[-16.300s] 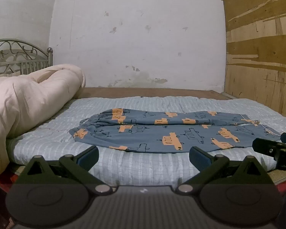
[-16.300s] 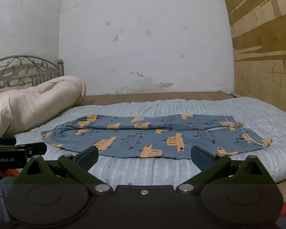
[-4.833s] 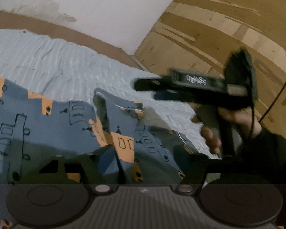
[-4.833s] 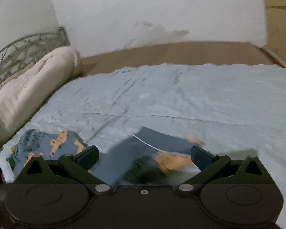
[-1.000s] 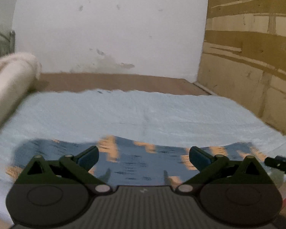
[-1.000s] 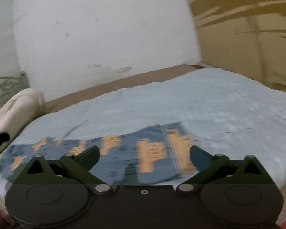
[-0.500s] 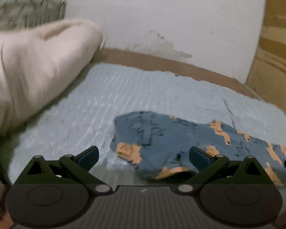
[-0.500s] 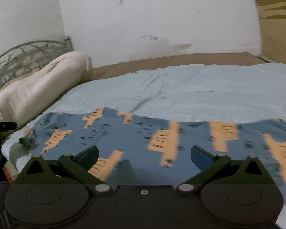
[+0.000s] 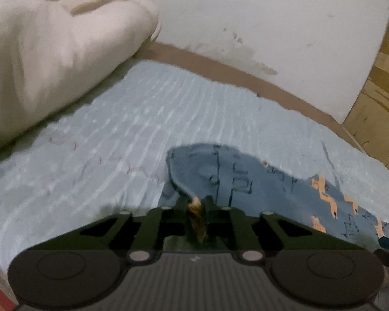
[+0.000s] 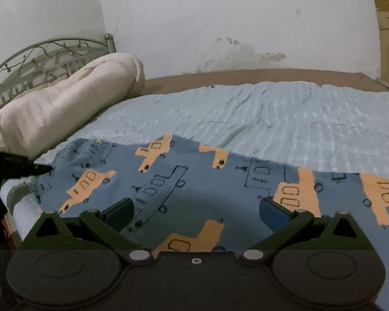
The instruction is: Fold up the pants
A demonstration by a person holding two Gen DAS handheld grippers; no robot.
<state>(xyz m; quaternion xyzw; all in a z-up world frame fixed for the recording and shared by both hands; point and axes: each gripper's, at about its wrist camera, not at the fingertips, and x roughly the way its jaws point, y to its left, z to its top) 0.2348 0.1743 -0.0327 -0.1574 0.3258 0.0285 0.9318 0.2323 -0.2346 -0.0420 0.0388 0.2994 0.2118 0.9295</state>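
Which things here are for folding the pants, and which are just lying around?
For the job:
- pants, blue with orange trucks
- left gripper, shut on the pants' edge
- right gripper, open above the pants

Just there:
- cream duvet, rolled up
- light blue sheet under the pants
- metal headboard

Bedroom, bed [image 10: 285,114], rolled duvet [image 10: 64,114], iron headboard [image 10: 46,54]

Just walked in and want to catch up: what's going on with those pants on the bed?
A person is folding blue patterned pants on the bed with two handheld tools. The left tool is shut on the pants' near left corner. The right tool hovers open over the middle of the fabric, gripping nothing. A rolled cream duvet lies to the left.
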